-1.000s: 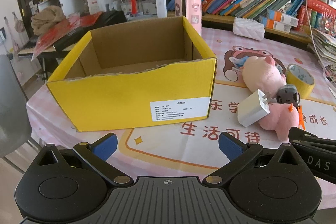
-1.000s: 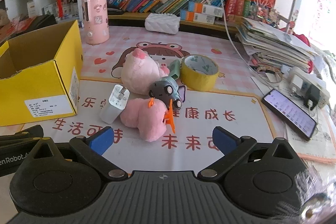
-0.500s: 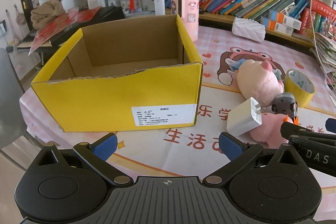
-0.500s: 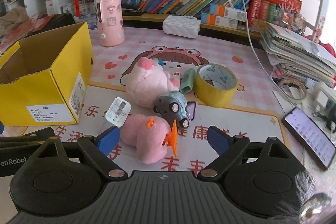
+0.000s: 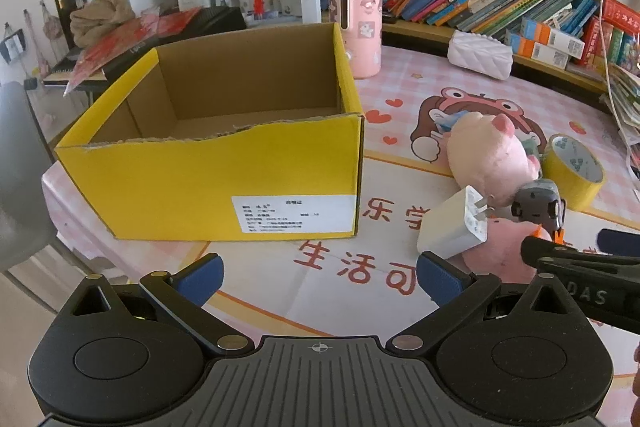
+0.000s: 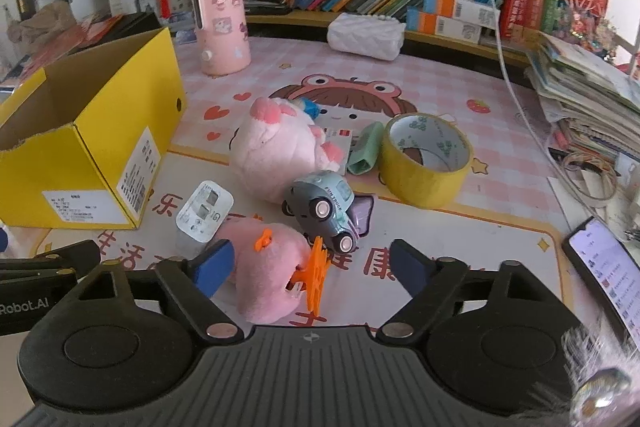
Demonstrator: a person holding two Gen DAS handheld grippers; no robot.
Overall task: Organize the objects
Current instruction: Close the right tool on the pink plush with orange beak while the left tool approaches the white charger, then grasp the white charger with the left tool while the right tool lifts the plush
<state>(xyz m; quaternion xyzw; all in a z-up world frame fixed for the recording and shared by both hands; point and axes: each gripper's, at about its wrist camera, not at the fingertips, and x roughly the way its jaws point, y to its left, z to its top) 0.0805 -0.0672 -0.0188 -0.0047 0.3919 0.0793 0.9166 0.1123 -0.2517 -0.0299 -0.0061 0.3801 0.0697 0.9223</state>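
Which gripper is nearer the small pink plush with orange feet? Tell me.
Right. The right gripper is open with the small pink plush between its fingers. The left gripper is open too, beside and left of the plush, facing the yellow box.

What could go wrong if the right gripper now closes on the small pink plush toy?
1. The toy car leans on the pink plush, so lifting may tip it over.
2. The white charger touches the plush and may be dragged along.
3. The open right gripper might catch the orange feet only, a weak hold.
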